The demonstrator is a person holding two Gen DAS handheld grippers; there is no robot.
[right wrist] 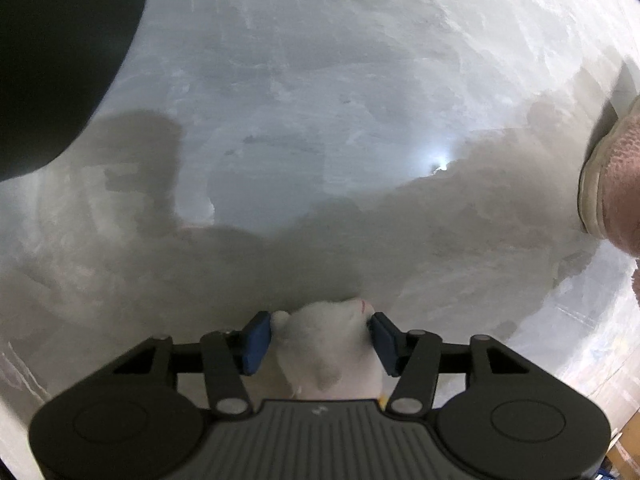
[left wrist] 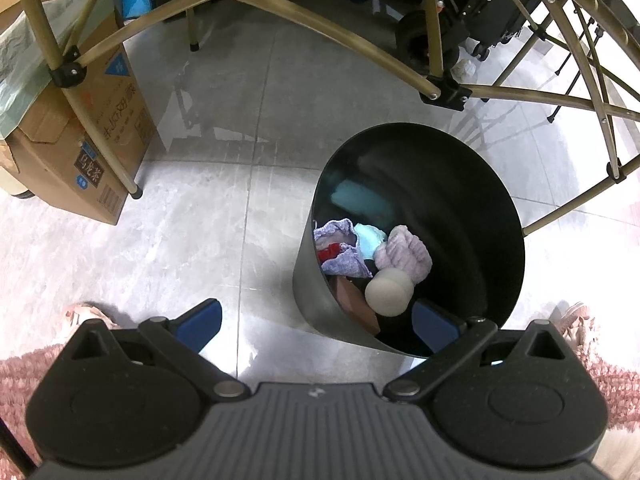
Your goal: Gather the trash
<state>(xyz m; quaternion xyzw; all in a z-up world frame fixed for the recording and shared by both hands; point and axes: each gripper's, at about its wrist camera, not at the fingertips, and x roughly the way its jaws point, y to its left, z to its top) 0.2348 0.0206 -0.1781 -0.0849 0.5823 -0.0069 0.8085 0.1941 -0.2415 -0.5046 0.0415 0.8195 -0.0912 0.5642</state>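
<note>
Your glossy grey tiled floor (left wrist: pixel 224 216) carries the round black bin (left wrist: pixel 472 200), already holding rags, so it sits within reach of both arms. Your left gripper (left wrist: pixel 316 324) hangs spread and empty above its rim, while your right gripper (right wrist: pixel 322 338) pinches a crumpled white tissue wad (right wrist: pixel 328 348), apparently ready to drop it in.

bin (right wrist: pixel 60 60) cut off, frame corner

Place: I read this as an indoor storage or work room, not a tidy living space.
Floor: glossy grey marble-look tiles (left wrist: pixel 224 240).
Clutter: a printed cardboard box (left wrist: pixel 80 152), brass-coloured folding frames (left wrist: pixel 360 36), black wheeled equipment (left wrist: pixel 472 8).
Bin: a black trash bin (left wrist: pixel 460 208) holding scraps.
</note>
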